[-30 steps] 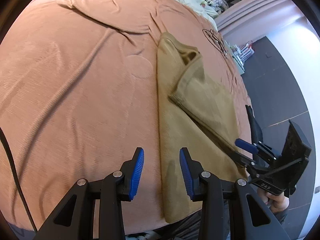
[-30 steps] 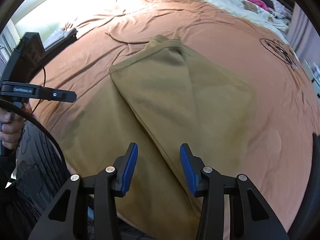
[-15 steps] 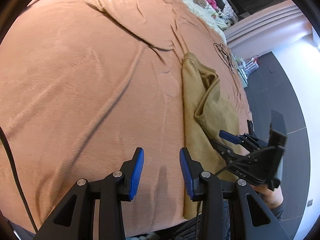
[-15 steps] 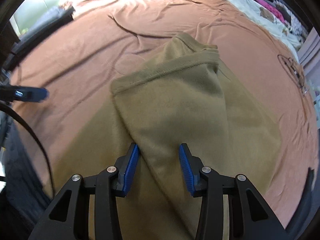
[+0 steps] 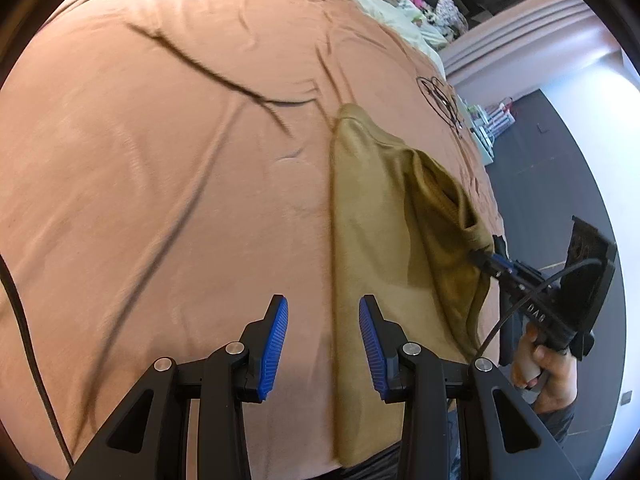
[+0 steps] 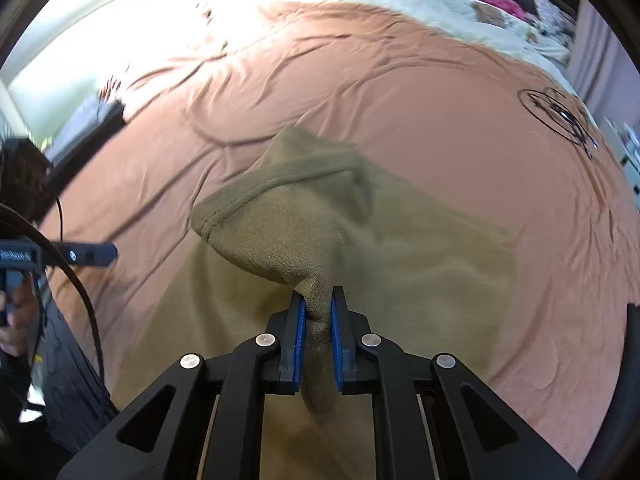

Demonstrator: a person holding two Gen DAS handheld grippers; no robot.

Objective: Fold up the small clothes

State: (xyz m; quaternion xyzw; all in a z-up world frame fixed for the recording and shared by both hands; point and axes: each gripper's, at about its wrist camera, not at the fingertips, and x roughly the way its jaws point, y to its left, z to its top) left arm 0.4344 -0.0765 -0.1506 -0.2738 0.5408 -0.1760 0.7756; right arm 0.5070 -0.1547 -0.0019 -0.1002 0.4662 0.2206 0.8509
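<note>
My right gripper is clamped on a bunched fold of the olive-brown garment; the cloth is pinched between the two blue pads and a tail of it hangs out below them toward the camera. From that pinch the fabric rises in a tent, its stitched hem curling over to the left, while the remainder of the piece lies flat on the terracotta bedspread ahead and to the right. In the left wrist view the same garment runs as a long strip from near the middle of the bed down to the near edge, just right of my left gripper. Those fingers stand wide apart with nothing between them, hovering over bare bedspread; the right blue pad sits over the strip's left border, though I cannot tell whether it touches the cloth. My right gripper shows there too, at the garment's raised right-hand side, its tips buried in the fold.

What kind of garment this is I cannot say: folds hide its shape and its near end is cut off by my own gripper bodies. Motion blur smears the bedspread on the left. A black circular print marks the bedspread at far right, and a pale blanket with small pink and brown items too blurred to name lies beyond.
</note>
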